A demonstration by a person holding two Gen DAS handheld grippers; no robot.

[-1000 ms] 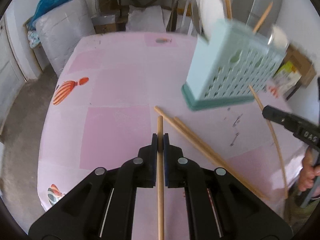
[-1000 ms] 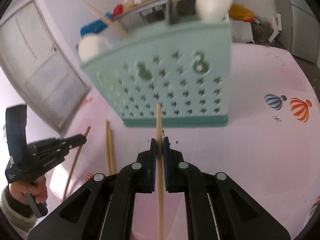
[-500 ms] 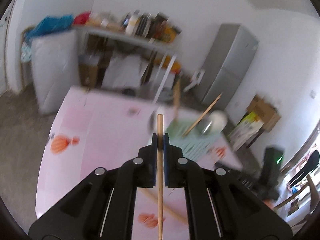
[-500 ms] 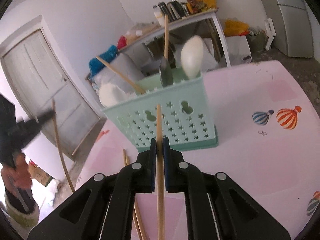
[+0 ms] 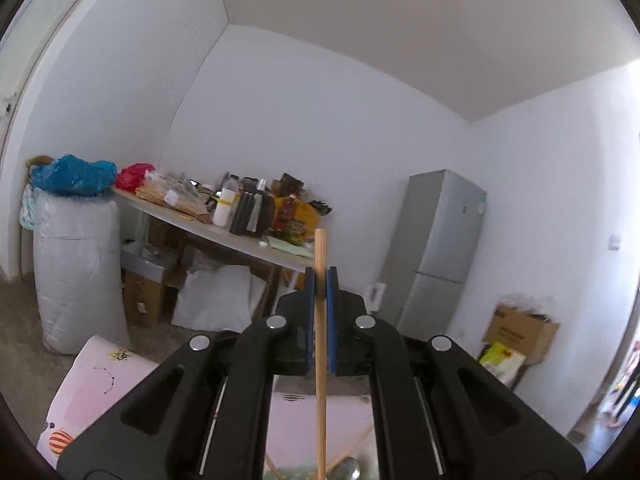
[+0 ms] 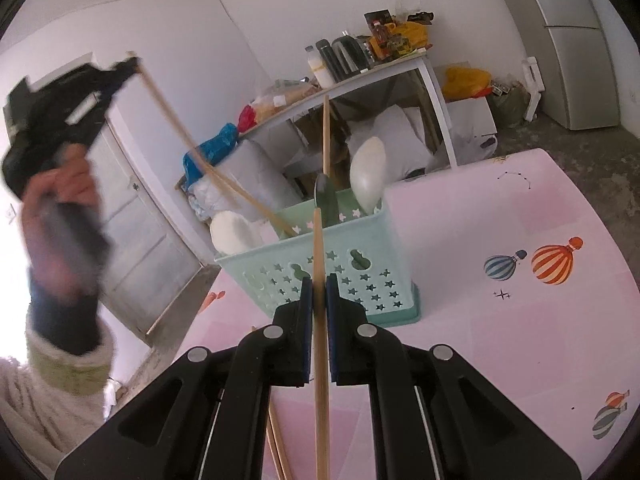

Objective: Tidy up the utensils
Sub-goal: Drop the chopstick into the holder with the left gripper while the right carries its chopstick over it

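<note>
My left gripper (image 5: pixel 320 276) is shut on a wooden chopstick (image 5: pixel 320 360) and points up at the room. From the right wrist view it is raised high at the left (image 6: pixel 128 66), its chopstick (image 6: pixel 180 136) slanting down into the mint-green basket (image 6: pixel 332 276). The basket stands on the pink table (image 6: pixel 520 340) and holds white spoons (image 6: pixel 368 180), a dark utensil and chopsticks. My right gripper (image 6: pixel 318 284) is shut on another chopstick (image 6: pixel 320 340), just in front of the basket. Two more chopsticks (image 6: pixel 276 440) lie on the table below it.
A cluttered side table (image 5: pixel 224 220) with bottles stands against the far wall. A grey fridge (image 5: pixel 436 248) stands at the right, a white sack (image 5: pixel 76 268) at the left. A cardboard box (image 5: pixel 520 332) sits on the floor.
My left gripper has lifted its chopstick off the table and swung up high over the basket. My right gripper has drawn back and up from the basket, chopstick still held.
</note>
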